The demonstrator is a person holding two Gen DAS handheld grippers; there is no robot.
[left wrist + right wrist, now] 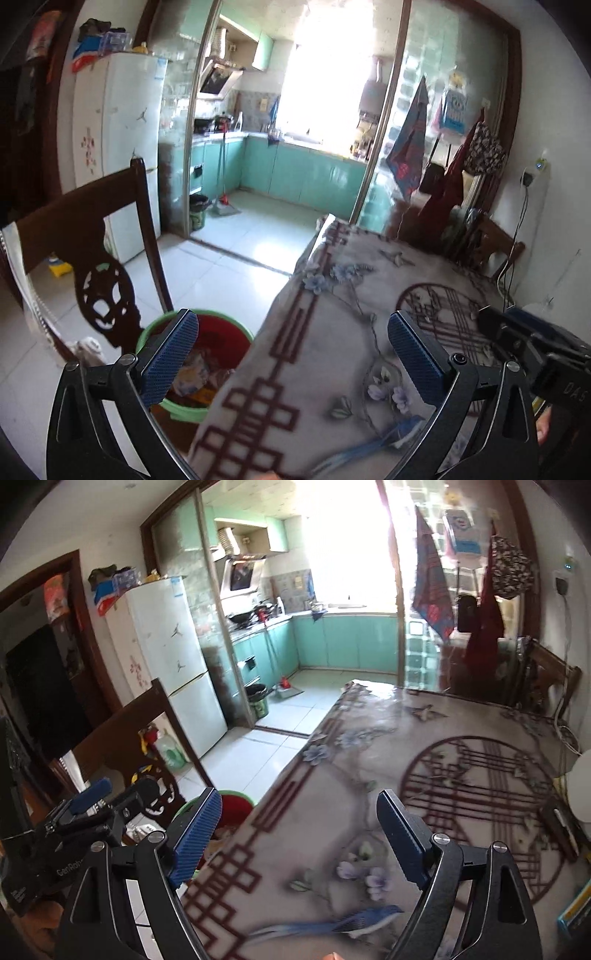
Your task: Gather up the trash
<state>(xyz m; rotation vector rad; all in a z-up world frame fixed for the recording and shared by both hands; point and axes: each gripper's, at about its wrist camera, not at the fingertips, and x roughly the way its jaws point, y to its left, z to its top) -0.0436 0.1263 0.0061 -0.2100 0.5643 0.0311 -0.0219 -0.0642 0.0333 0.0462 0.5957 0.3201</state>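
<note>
A green bin with a red liner stands on the floor at the table's left edge, with crumpled wrappers lying inside it. My left gripper hangs open above the table edge, its left pad over the bin, nothing between the fingers. In the right wrist view the bin shows just past the table edge. My right gripper is open and empty above the flowered tablecloth. Each gripper appears in the other's view: the right gripper body and the left gripper body.
A dark carved wooden chair stands left of the bin. Behind it are a white fridge and an open kitchen doorway with a dark bin and a dustpan. Another chair sits beyond the table. A white round object is at the table's right.
</note>
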